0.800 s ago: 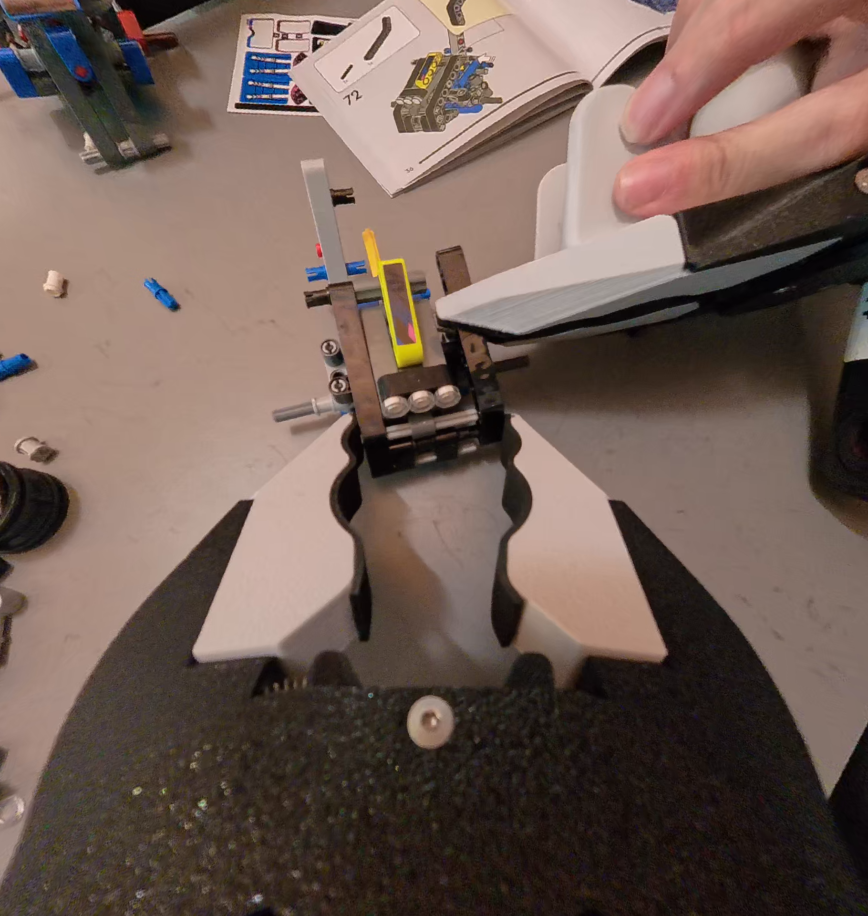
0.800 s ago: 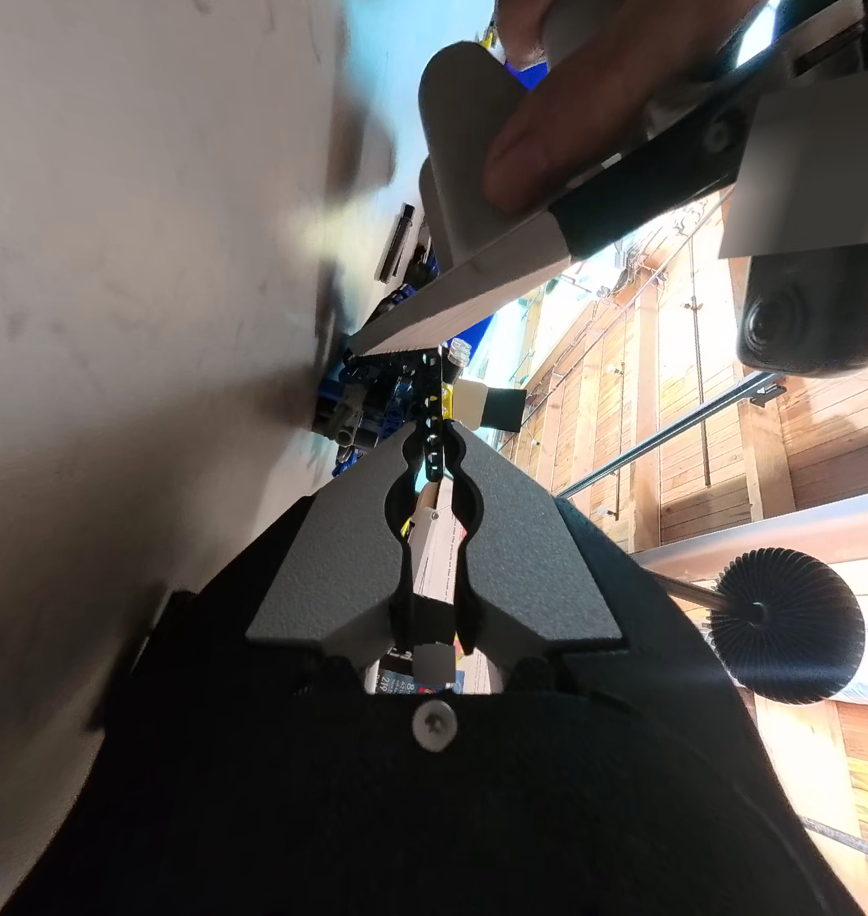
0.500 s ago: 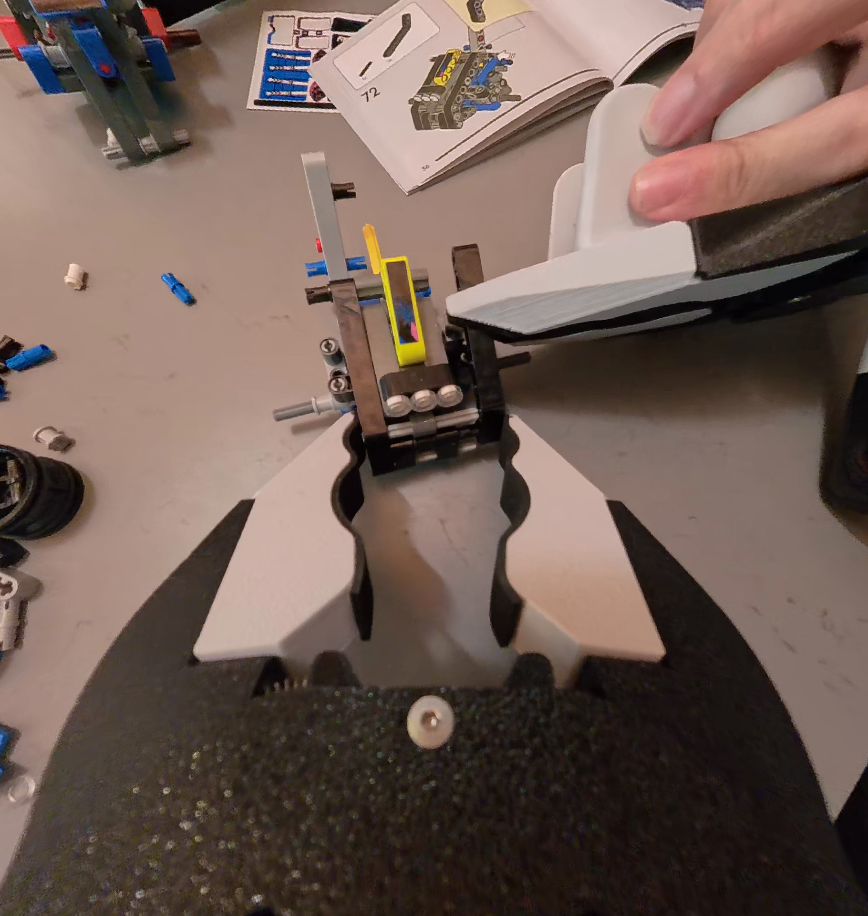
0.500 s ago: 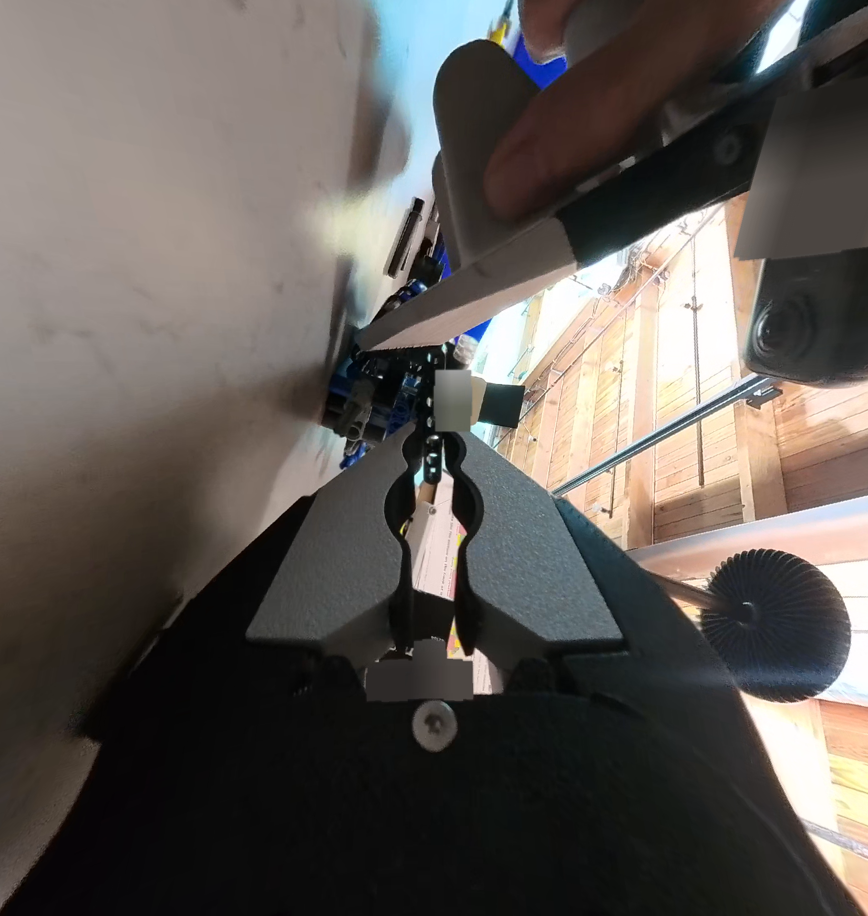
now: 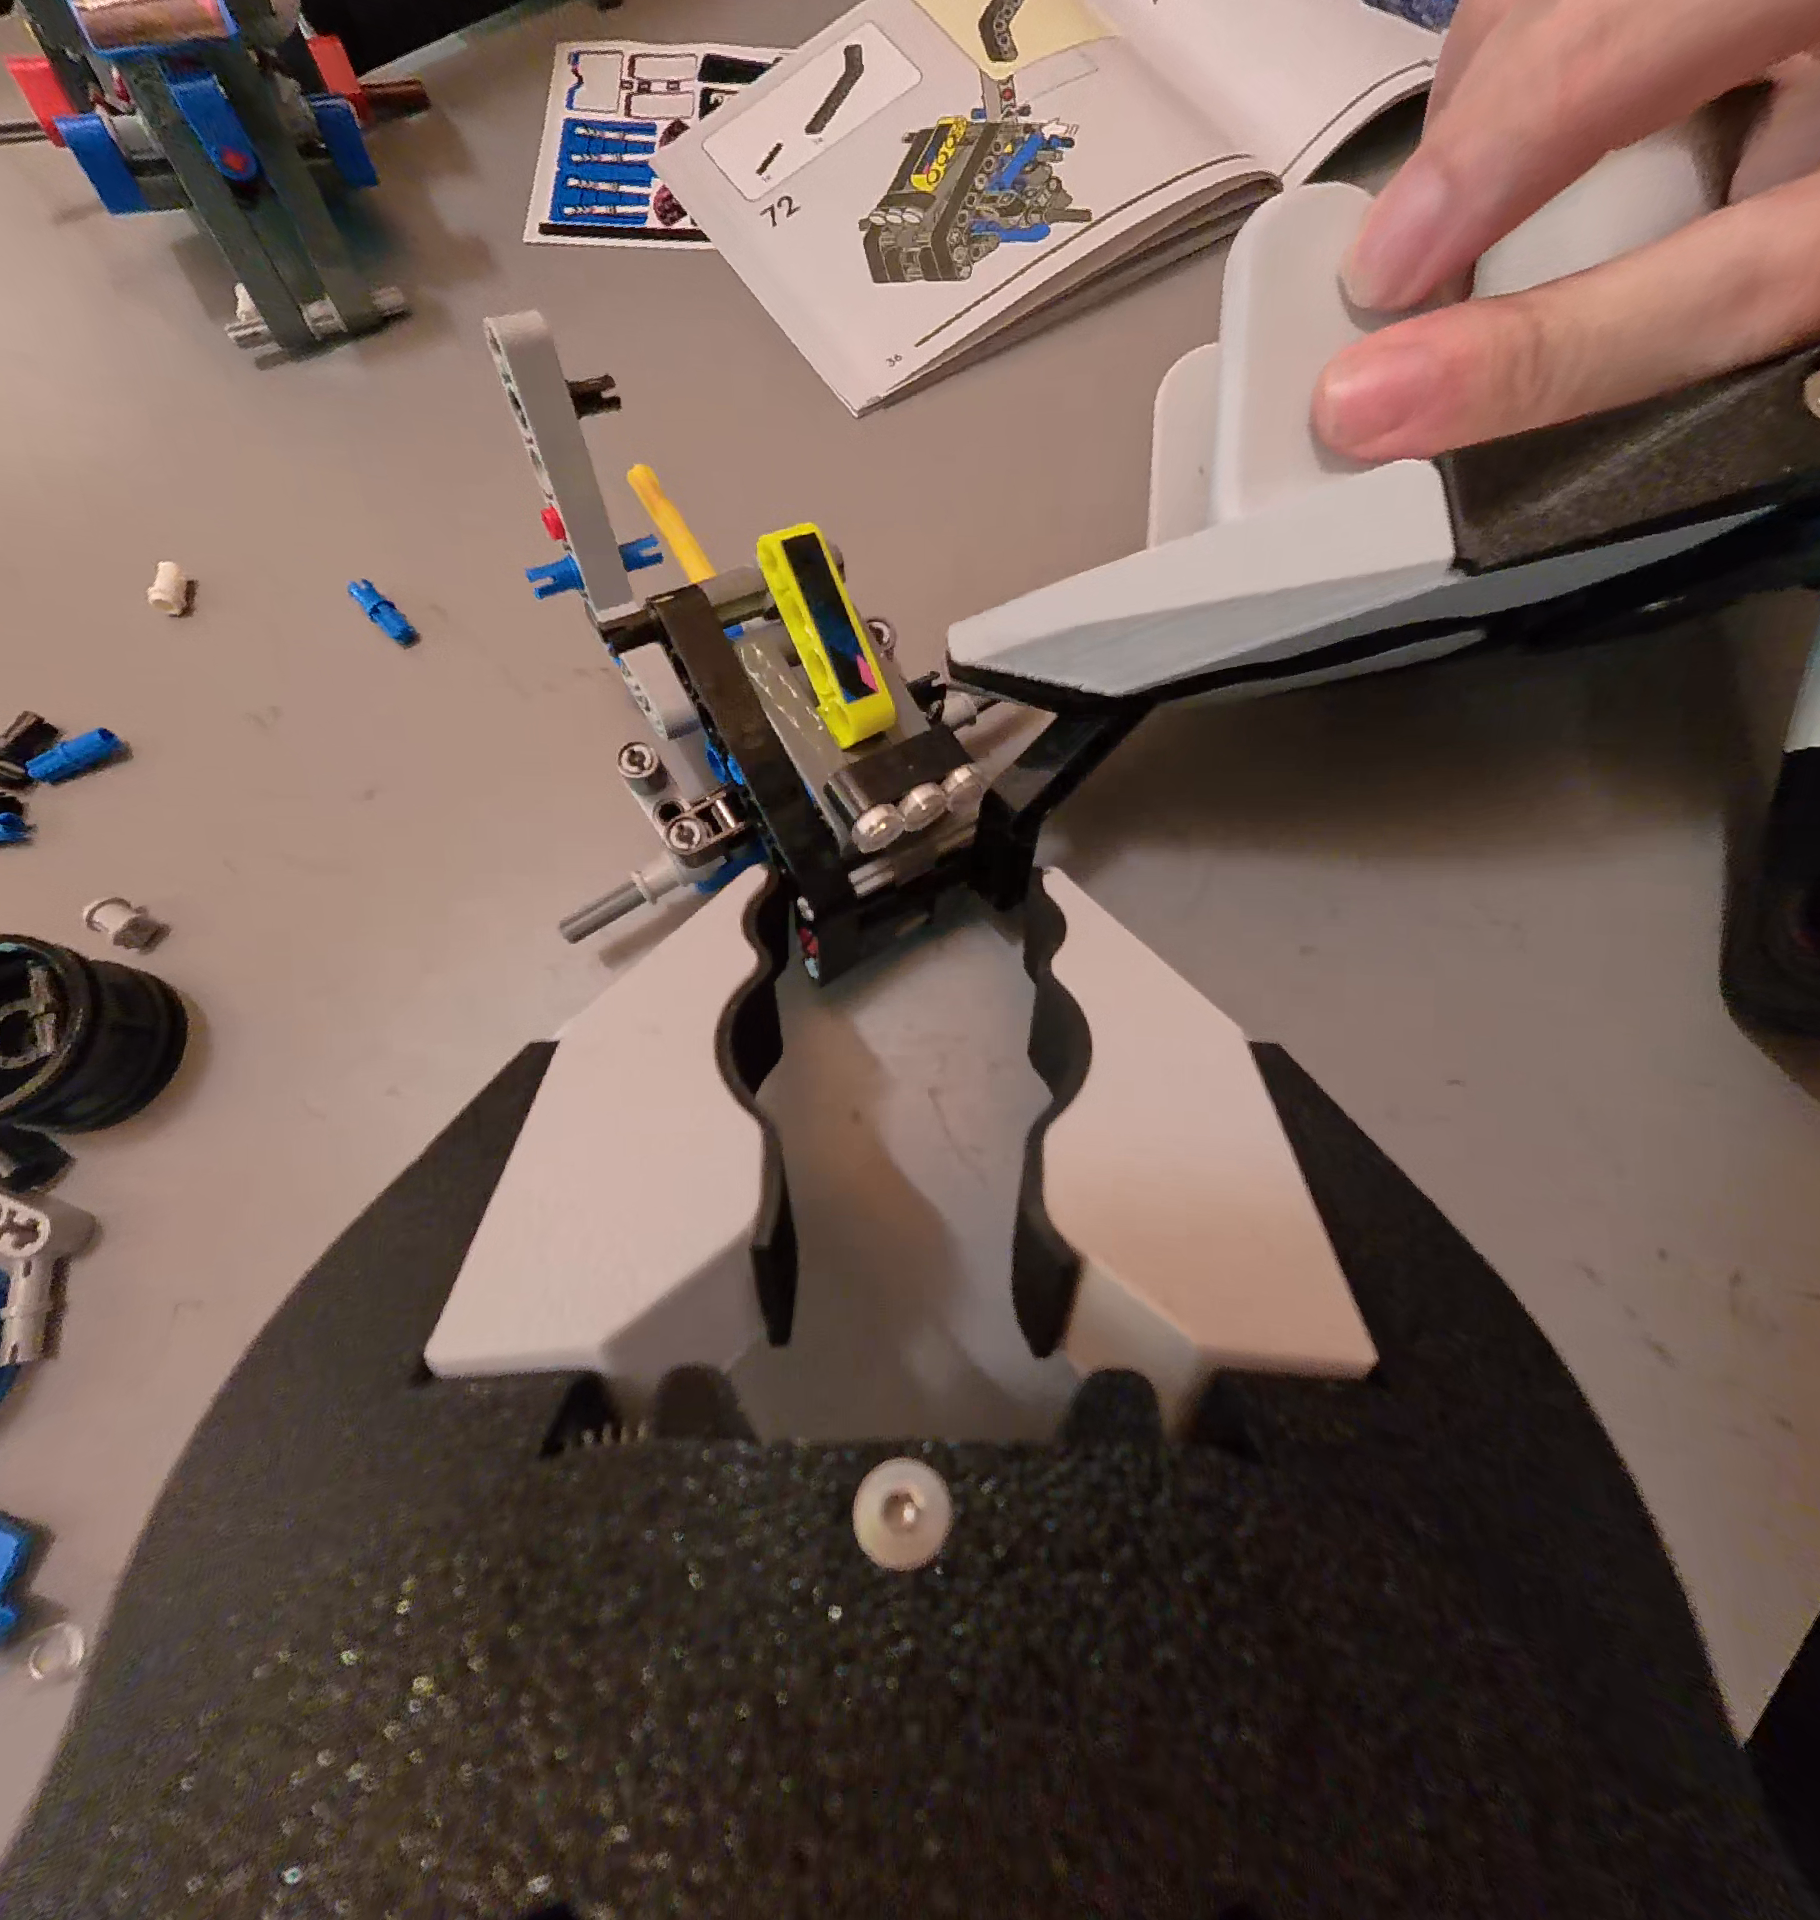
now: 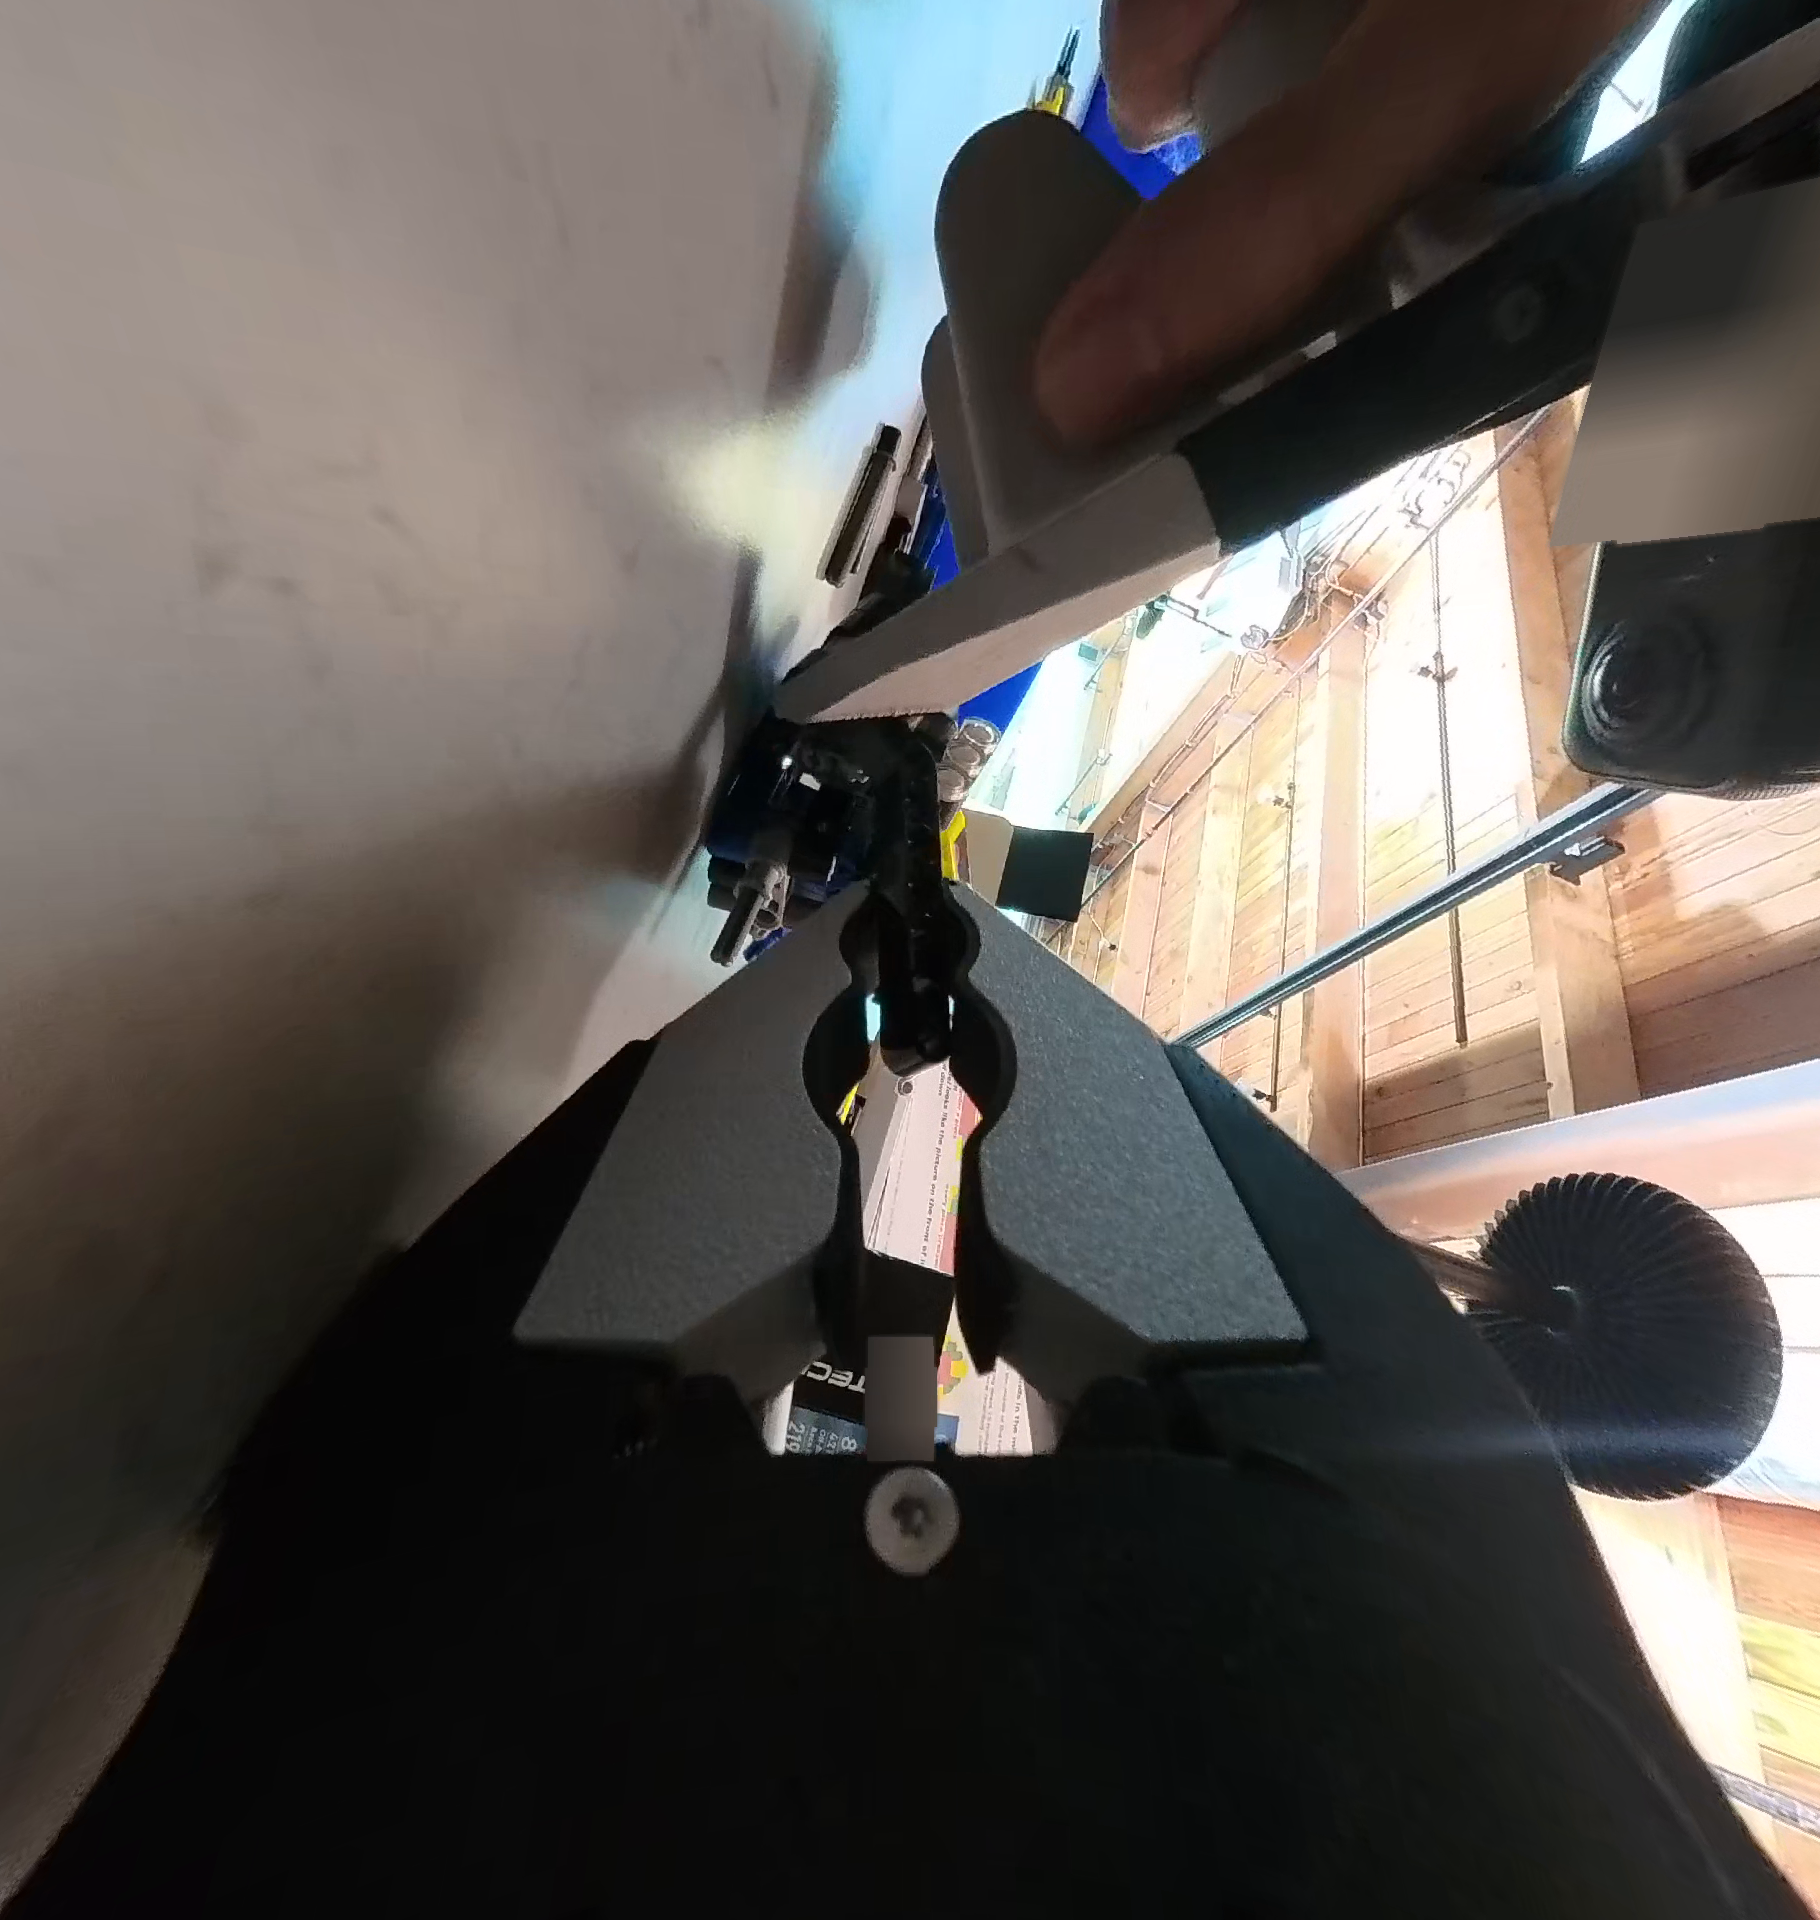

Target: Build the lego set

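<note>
The left wrist view is evenly and warmly lit from above; soft shadows lie under the model and the right gripper on the grey table. It is sharp at the centre, slightly blurred at the lower edges, with wide-angle bending toward the corners. The right wrist view is harsher: the wooden wall is bright and partly blown out, the table is smeared and out of focus, and the near gripper body is almost black in shadow
</note>
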